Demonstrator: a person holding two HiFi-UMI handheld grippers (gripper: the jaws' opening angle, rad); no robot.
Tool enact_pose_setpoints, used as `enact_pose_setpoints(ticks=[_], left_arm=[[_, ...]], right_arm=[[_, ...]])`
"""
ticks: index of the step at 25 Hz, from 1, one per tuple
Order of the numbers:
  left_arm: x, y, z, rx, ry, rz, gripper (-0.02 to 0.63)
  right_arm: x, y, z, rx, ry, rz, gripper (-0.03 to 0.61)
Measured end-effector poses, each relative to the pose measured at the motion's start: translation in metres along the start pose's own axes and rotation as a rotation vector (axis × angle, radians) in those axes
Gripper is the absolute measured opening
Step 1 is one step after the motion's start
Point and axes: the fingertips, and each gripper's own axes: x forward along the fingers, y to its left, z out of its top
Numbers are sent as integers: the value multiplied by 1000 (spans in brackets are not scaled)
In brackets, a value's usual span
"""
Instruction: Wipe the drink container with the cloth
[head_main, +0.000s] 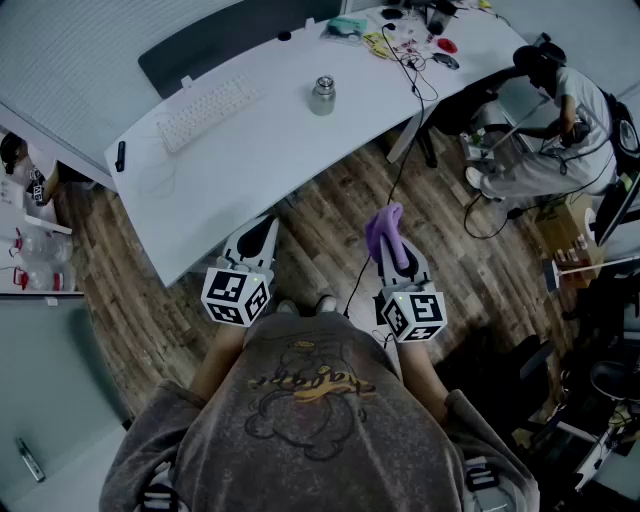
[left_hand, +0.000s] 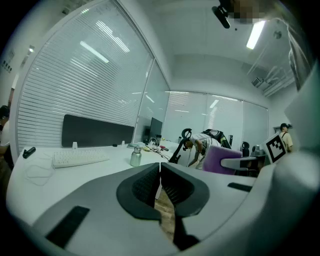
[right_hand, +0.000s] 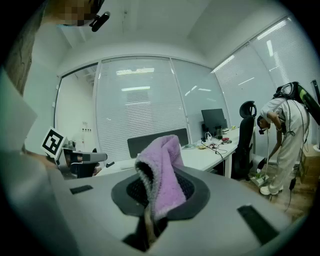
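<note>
**Both Grippers Held Short of the Table Edge**

Head view: the left gripper (head_main: 258, 236) and the right gripper (head_main: 392, 250) are held over the wooden floor (head_main: 330, 215), short of the table (head_main: 240, 165) edge. The drink container (head_main: 322, 96) stands well beyond them on open tabletop, right of a keyboard (head_main: 205, 113).

Left gripper view: the jaws are pressed together with nothing between them.

Right gripper view: the purple cloth (right_hand: 162, 172) is pinched between the jaws.

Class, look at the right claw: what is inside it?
A purple cloth is pinched inside the right claw, with its free end bunched up above the jaws. The pinched part is covered between them, so how far in it reaches cannot be seen. Nothing else shows there.
</note>
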Motion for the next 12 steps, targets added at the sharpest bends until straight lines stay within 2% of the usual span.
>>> enact_pose_setpoints(ticks=[12], left_arm=[[20,-35,-10,11,12,33,23]], right_arm=[[-14,-34,-5,44,-1,32,52]])
